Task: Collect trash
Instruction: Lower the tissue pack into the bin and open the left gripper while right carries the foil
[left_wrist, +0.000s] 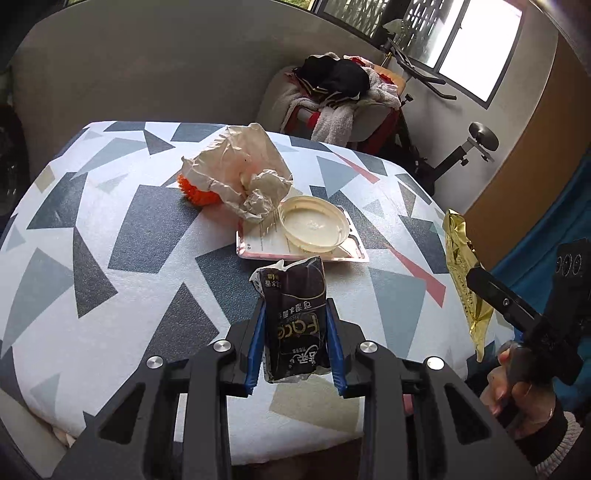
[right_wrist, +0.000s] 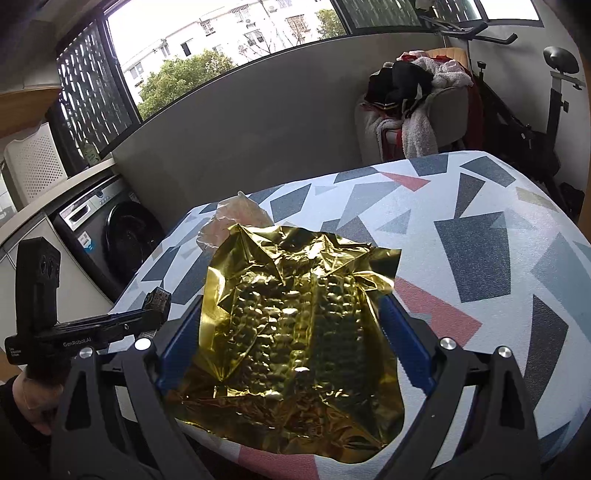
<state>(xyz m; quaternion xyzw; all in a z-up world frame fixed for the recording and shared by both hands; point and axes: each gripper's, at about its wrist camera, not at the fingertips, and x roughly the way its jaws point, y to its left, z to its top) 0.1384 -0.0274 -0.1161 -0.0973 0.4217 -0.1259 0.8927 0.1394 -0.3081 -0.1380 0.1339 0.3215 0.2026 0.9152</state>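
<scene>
Left gripper (left_wrist: 295, 332): clamped on a black tissue pack (left_wrist: 295, 314), its blue pads (left_wrist: 334, 347) pressing both sides; the pack is lifted above the near part of the patterned table (left_wrist: 110, 229).
Tissue pack writing: white lettering seen upside down; "Face" can be read, along with Chinese characters too small to read for certain. A bit of white tissue shows at its far end.
Right gripper (right_wrist: 295, 332): clamped on a crumpled gold foil wrapper (right_wrist: 295, 325), the blue pads (right_wrist: 402, 332) against its left and right edges; the foil is embossed with a bumpy pattern and is held over the table's near edge.
Right gripper in the left wrist view: seen at the right edge, the gold wrapper (left_wrist: 465, 273) hanging from its fingers, beyond the table's right side; a hand (left_wrist: 517, 391) in a dark sleeve with a knit cuff grips the handle.
Left gripper in the right wrist view: at the left edge, its body printed "GenRobot.AI" (right_wrist: 75, 343).
Crumpled paper bag (left_wrist: 240, 173): toward the far edge of the table, lying partly over an orange spiky thing (left_wrist: 195, 192).
Round plastic lid (left_wrist: 314, 225): pale, rim up, resting on a flat white tray (left_wrist: 258, 243) with a pink border, near the table's centre, just beyond the held tissue pack.
Tray writing: faint printed lines, unreadable.
Washing machine (right_wrist: 110, 229): beyond the table's left side; its label sticker is unreadable.
Chair piled with clothes (left_wrist: 332, 96): behind the far edge.
</scene>
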